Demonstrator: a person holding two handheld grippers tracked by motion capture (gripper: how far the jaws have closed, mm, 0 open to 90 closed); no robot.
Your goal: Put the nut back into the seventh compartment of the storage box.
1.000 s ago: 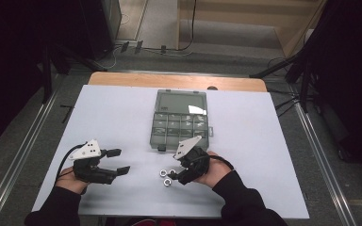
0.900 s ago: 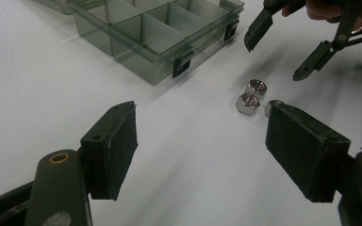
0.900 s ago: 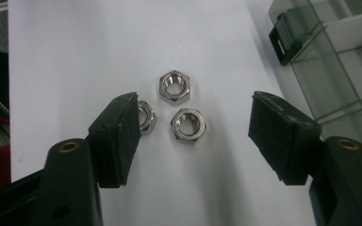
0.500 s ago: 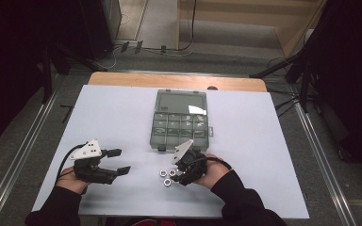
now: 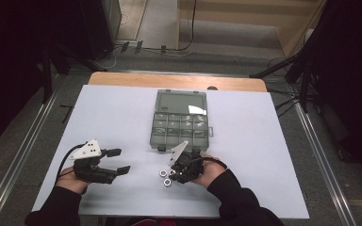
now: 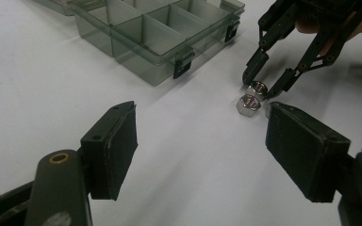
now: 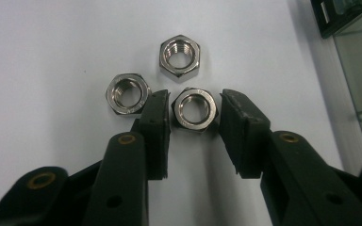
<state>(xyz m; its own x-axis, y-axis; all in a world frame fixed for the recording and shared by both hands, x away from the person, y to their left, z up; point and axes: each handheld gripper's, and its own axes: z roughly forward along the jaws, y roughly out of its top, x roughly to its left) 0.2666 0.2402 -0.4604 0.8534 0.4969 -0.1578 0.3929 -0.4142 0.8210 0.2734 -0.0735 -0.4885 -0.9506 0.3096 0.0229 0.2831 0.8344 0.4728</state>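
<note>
Three steel hex nuts lie close together on the white table sheet (image 5: 122, 122). My right gripper (image 7: 194, 100) points down over the nearest nut (image 7: 195, 109). Its jaws have just been closing, and both pads now press on that nut's sides. The other two nuts (image 7: 179, 55) (image 7: 127, 93) lie loose just beyond the fingertips. In the high view the right gripper (image 5: 171, 175) sits at the table's near middle. My left gripper (image 5: 120, 160) rests at the near left, open with nothing between its pads, and faces the nuts (image 6: 248, 103) and the right gripper (image 6: 264, 84).
A smoky clear compartment box (image 5: 181, 117) lies open at the table's middle, its lid folded back and its latch side toward the nuts. Its compartments (image 6: 155, 37) look empty. A wooden table edge (image 5: 122, 79) runs along the far side.
The right gripper's jaws have narrowed from wide apart to closed around one nut. The hand barely shifted. The left gripper has stayed put.
</note>
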